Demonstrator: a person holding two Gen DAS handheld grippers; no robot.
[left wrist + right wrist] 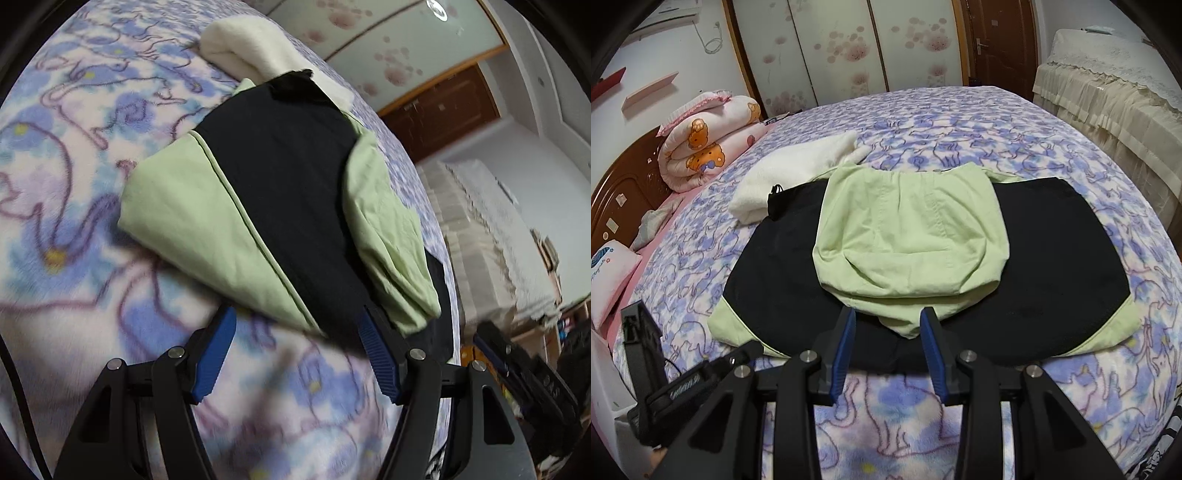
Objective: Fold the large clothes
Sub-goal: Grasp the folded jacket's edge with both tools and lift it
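1. Garment [923, 258]: a large black piece of clothing with light-green panels, lying flat on the bed, centre of the right wrist view. The green sleeves or upper part [908, 236] are folded in over the black body. Green corners show at 8 o'clock and 4 o'clock of the black area. In the left wrist view the same garment [280, 192] runs from centre toward 5 o'clock, with the picture tilted and somewhat blurred.

2. Bed cover [960, 122]: fleece with a blue and purple pattern on pale ground, under the garment on all sides.

3. White towel or blanket [798, 166]: folded, at 10 o'clock of the garment, touching its far left corner.

4. Rolled pink quilt [709, 140]: printed with cartoon bears, at 10 o'clock near the wooden headboard [624, 192], well apart from the garment.

5. Left gripper [295, 321]: fingers spread wide and nothing clamped; the near hem of the garment lies between the tips, and the blue pads [218, 354] do not press it. It also shows at 8 o'clock in the right wrist view.

6. Right gripper [888, 317]: fingers set narrow, at 6 o'clock just at the garment's near edge, over the hanging green tip. Whether the pads touch the cloth I cannot tell.

7. Second bed with cream lace cover [1108, 92]: at 2 o'clock, apart.
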